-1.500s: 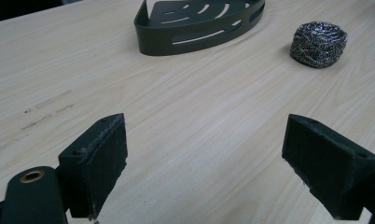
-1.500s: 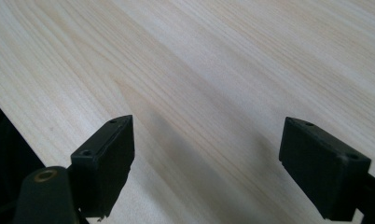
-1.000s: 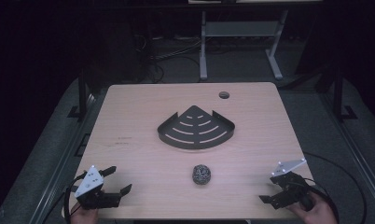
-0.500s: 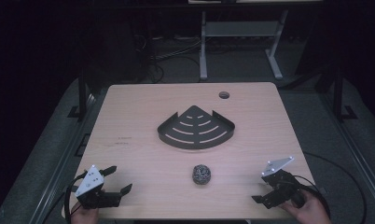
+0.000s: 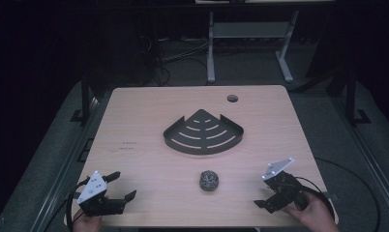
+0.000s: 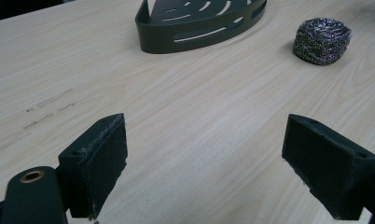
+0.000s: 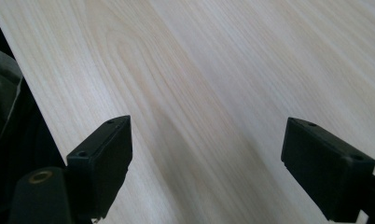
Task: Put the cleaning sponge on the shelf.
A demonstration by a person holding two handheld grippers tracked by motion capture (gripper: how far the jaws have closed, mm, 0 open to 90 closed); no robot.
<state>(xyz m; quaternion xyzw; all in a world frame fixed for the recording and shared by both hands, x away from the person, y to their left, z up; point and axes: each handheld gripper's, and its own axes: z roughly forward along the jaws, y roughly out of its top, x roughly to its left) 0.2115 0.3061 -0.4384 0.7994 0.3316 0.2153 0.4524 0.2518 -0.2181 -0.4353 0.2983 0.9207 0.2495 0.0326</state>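
The right gripper (image 5: 268, 192) sits nearer the table's front edge and a little further left than a second ago, its grey plate tipped more steeply, while the left gripper (image 5: 119, 186) holds much the same spot at the front left corner of the pale wooden table (image 5: 144, 111). Nothing else on the surface has shifted. Both grippers have their jaws spread wide with nothing between them; in the left gripper view and the right gripper view alike, bare wood shows across the whole gap between the black pads (image 6: 99, 161). The right gripper view looks along the table's edge, with dark floor beyond it. A steel wool scourer (image 5: 209, 180) lies on the table near the front, between the two grippers and well apart from each, closer to the right one. Behind it, at mid-table, rests a dark slotted corner shelf (image 5: 203, 134), fan-shaped with a low rim, its curved side facing the person. A small round hole (image 5: 232, 98) marks the table's far right area. A hand (image 5: 312, 216) grips the right tool at the bottom edge.
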